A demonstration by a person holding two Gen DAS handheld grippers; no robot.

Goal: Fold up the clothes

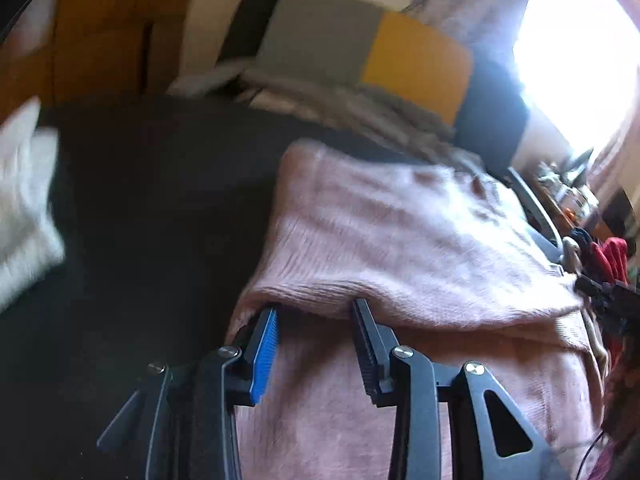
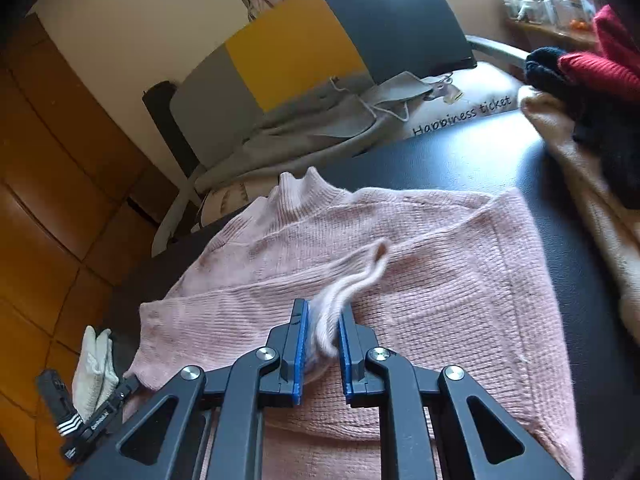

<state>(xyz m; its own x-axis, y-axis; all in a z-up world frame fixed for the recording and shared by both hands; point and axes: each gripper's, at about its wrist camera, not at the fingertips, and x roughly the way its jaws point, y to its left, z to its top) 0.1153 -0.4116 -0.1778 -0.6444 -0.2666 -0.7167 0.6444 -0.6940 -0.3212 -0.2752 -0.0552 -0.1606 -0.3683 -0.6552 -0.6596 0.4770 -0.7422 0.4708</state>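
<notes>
Pink knit sweater (image 2: 400,264) flat on dark table (image 2: 460,152), collar at 11 o'clock. Soft, limp, light; pinch ribbed cuffs or hem. Right gripper (image 2: 324,336) clamped on sleeve cuff (image 2: 360,280); left gripper (image 1: 316,312) jaws spread under a fold

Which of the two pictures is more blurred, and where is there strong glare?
Left wrist view: motion blur smears the pink sweater; a window at top right is blown out white. Right wrist view: mostly sharp, only the sleeve between the fingers is blurred; fisheye curving in both.

One text is legible — "Happiness ticket" — printed on the white cushion (image 2: 472,100) beyond the table.
</notes>
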